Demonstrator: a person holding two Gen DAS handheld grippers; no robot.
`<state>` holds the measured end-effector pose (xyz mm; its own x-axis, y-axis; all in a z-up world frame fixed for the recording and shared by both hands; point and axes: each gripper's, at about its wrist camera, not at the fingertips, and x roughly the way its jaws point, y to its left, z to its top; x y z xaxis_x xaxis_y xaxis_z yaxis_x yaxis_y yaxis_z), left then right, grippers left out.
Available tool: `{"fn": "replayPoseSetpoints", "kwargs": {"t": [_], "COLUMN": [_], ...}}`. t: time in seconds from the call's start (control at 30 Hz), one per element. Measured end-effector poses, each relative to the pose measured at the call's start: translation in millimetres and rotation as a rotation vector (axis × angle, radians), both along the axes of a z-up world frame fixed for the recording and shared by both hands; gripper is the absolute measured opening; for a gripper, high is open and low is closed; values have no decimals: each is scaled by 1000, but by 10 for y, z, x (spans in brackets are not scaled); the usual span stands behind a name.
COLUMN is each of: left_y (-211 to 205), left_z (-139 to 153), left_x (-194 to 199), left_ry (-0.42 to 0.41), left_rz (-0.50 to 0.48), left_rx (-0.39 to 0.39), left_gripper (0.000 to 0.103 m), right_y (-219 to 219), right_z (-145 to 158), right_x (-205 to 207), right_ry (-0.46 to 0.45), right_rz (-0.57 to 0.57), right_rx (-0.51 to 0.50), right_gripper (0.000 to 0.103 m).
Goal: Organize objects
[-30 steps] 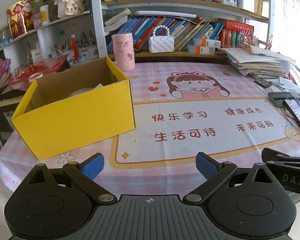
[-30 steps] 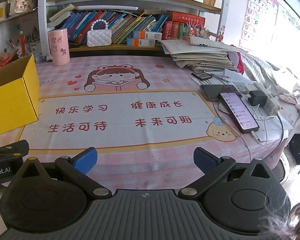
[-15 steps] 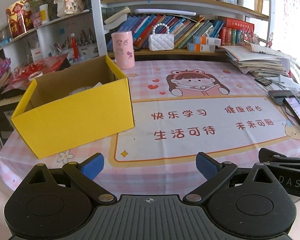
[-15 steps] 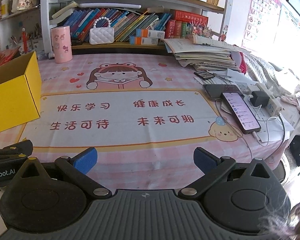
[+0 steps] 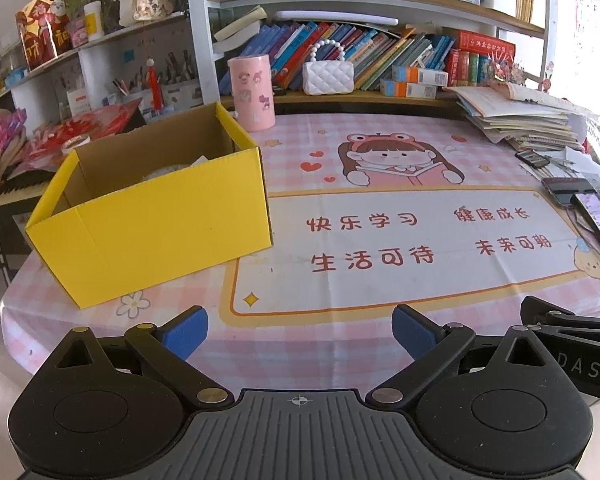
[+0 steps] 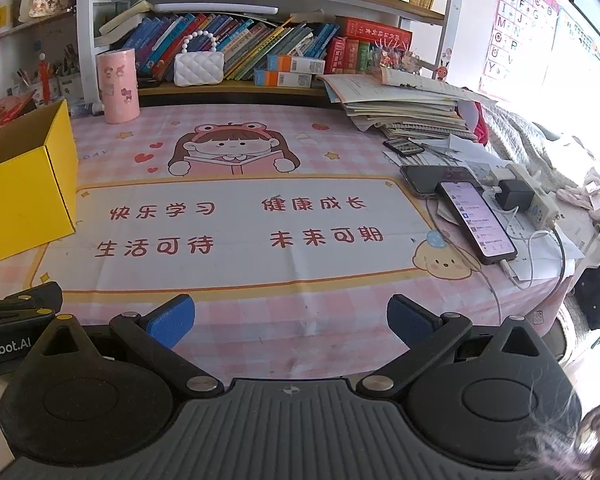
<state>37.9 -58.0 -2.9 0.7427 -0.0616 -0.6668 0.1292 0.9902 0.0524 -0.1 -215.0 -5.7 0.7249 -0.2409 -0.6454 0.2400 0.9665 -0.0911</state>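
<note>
A yellow cardboard box (image 5: 160,220) stands open on the left of the pink tablecloth (image 5: 380,280); pale items lie inside it, mostly hidden by its front wall. In the right wrist view the same box (image 6: 24,184) shows at the left edge. My left gripper (image 5: 300,330) hovers open over the table's near edge, right of the box, holding nothing. My right gripper (image 6: 290,318) is likewise open and empty over the near edge. A pink cylindrical holder (image 5: 252,94) stands behind the box, and a white quilted purse (image 5: 328,76) sits on the shelf.
Two phones (image 6: 476,222) with a charger and cables lie at the table's right side. A pile of books and papers (image 6: 404,104) sits at the back right. Bookshelves (image 5: 380,52) line the far edge. The other gripper's body (image 5: 572,344) shows at the right.
Both grippers have drawn back and risen slightly, so the table looks a little farther off. Their fingers stay open and nothing on the table moved.
</note>
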Motion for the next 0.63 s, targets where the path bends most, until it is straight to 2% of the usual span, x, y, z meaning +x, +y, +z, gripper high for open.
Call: {"fn": "replayPoseSetpoints", "kwargs": {"t": [0.63], "left_y": [-4], "left_z": [-44], "left_x": [49], "left_ry": [29], "left_rz": [27], "left_rx": [8], "left_gripper": [103], "right_y": [-9], "right_z": [-46], "right_x": [17], "right_ry": [12], "right_rz": [2], "right_rx": [0], "right_gripper": [103]}}
